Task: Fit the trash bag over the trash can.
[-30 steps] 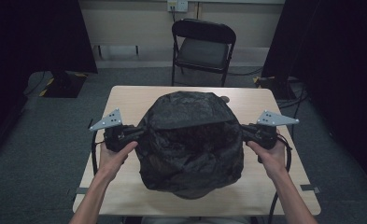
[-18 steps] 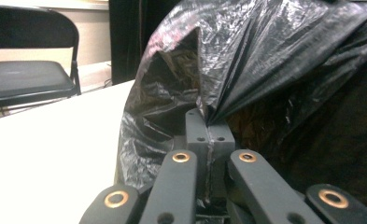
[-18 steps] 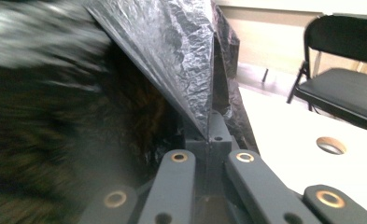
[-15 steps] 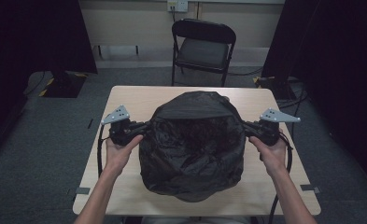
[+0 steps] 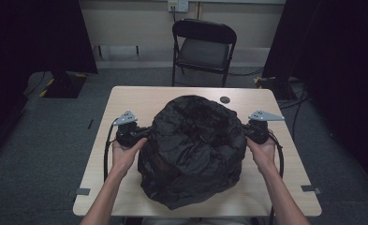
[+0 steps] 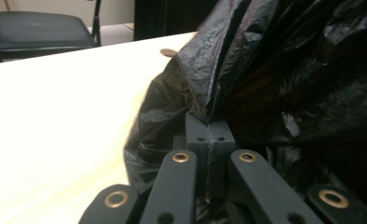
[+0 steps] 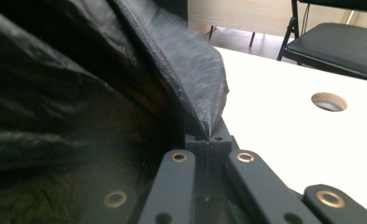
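Observation:
A big crumpled black plastic bag [image 5: 193, 147] lies in a puffed heap on the middle of the light wooden table [image 5: 125, 101]. At the bag's left side my left gripper [image 5: 146, 133] is shut on a fold of its film; in the left gripper view the jaws [image 6: 208, 133] meet with the bag's edge [image 6: 204, 84] pinched between them. My right gripper [image 5: 245, 133] is shut on the bag's right side, and the right gripper view has a pointed fold of film [image 7: 197, 79] clamped at the closed jaw tips [image 7: 209, 139]. Both hands rest low near the tabletop.
A black folding chair [image 5: 204, 49] stands behind the table's far edge. A round cable hole [image 5: 225, 99] sits in the tabletop behind the bag, seen too as a hole [image 7: 329, 101] to the right of my right gripper. Dark curtains flank the room.
Both hands have come down toward the table with the bag held between them. The bag has sunk and spread lower and wider on the tabletop.

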A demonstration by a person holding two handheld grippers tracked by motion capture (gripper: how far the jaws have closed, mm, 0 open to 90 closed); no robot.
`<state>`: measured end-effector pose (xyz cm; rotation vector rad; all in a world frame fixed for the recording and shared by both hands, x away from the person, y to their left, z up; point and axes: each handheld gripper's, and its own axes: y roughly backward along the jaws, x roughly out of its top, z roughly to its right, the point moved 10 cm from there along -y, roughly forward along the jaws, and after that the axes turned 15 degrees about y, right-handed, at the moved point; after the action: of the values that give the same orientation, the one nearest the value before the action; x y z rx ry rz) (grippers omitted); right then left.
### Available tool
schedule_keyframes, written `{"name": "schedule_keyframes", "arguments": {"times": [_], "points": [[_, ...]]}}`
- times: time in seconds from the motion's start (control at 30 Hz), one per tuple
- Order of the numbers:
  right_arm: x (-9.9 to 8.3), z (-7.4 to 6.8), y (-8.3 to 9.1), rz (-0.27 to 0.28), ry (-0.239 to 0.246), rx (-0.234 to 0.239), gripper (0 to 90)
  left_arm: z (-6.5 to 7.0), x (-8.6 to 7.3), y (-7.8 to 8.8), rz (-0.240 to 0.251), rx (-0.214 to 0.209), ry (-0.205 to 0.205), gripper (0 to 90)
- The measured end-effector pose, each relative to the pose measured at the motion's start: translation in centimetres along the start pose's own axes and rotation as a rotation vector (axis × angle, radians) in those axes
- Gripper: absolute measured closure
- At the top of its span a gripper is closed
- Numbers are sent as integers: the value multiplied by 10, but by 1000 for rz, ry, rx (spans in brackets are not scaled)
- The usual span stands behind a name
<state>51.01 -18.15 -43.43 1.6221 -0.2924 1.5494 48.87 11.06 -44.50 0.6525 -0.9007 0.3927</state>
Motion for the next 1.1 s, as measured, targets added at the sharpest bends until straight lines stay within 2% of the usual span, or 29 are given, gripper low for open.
{"name": "schedule_keyframes", "arguments": {"times": [0.07, 0.13, 0.2, 0.43, 0.47, 0.5, 0.6, 0.67, 0.77, 0.83, 0.87, 0.9, 0.93, 1.0, 1.1], "points": [[-4, 0, 0, 18, -12, 18, 900, -7, -5, 1, 9, -8, 16, 900], [-8, 0, -1, 19, -6, 19, 900, -11, -8, 3, 13, -22, 8, 900], [-14, -1, -2, 7, -7, 22, 900, -15, -11, 4, 17, -18, 10, 900], [-25, -2, 0, 13, -6, 35, 900, -18, -15, 6, 15, -37, 0, 900], [-24, -1, 1, 17, -2, 35, 900, -19, -13, 8, 22, -28, 4, 900], [-23, 0, 3, 24, -4, 33, 890, -19, -12, 9, 27, -21, 8, 838], [-19, 3, 8, 44, -7, 23, 761, -20, -9, 14, 39, -1, 9, 683], [-16, 3, 12, 56, 0, 33, 734, -20, -8, 19, 43, 28, 7, 544], [-10, 5, 19, 69, 5, 10, 587, -19, -5, 27, 60, 41, -3, 430], [-7, 6, 23, 75, 8, 4, 515, -18, -4, 33, 62, 53, -10, 368], [-7, 6, 23, 75, 8, 4, 515, -18, -4, 33, 62, 53, -10, 341], [-6, 7, 25, 76, 14, -9, 478, -16, -4, 40, 53, 58, -17, 341], [-3, 9, 30, 85, 13, -43, 372, -16, -3, 43, 54, 62, -22, 297], [-1, 10, 34, 94, 20, -57, 355, -16, -2, 50, 63, 63, -17, 260], [1, 9, 40, 110, 16, -49, 326, -17, -3, 60, 61, 74, -19, 217]]}}
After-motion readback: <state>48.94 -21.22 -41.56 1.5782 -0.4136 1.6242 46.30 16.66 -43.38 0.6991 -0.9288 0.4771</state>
